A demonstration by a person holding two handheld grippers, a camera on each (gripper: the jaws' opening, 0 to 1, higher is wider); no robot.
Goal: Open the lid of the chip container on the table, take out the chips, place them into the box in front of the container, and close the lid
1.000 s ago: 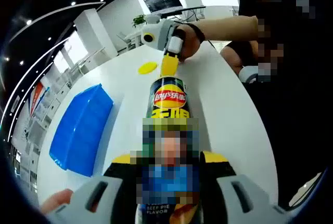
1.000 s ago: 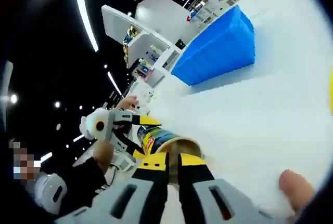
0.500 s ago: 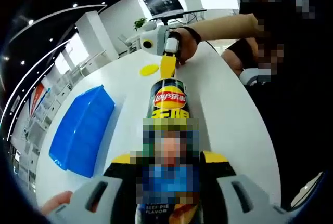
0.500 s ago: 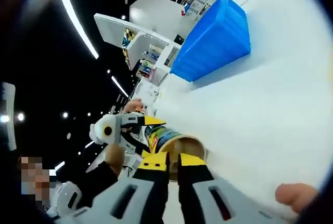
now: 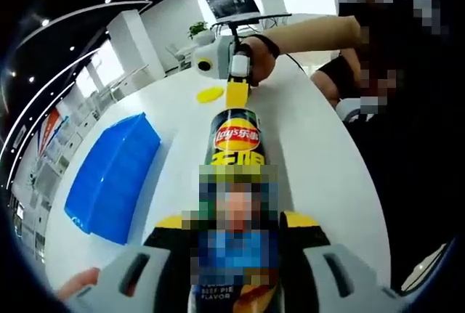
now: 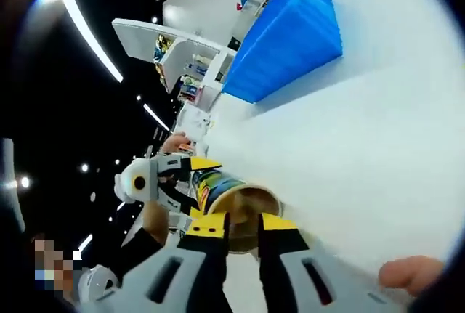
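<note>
On the white table [image 5: 320, 146], the chip container [image 5: 234, 182] lies on its side, lid off.

The left gripper [image 5: 236, 251] clenches the container's body, while the right gripper [image 6: 243, 229] sits at its open mouth [image 6: 251, 204], jaws nearly together; whether they pinch chips is hard to tell. The yellow lid [image 5: 210, 94] rests on the table just beyond. The blue box [image 5: 112, 179] stands well apart. Judged so, opening is done; moving the chips and closing remain.
</note>
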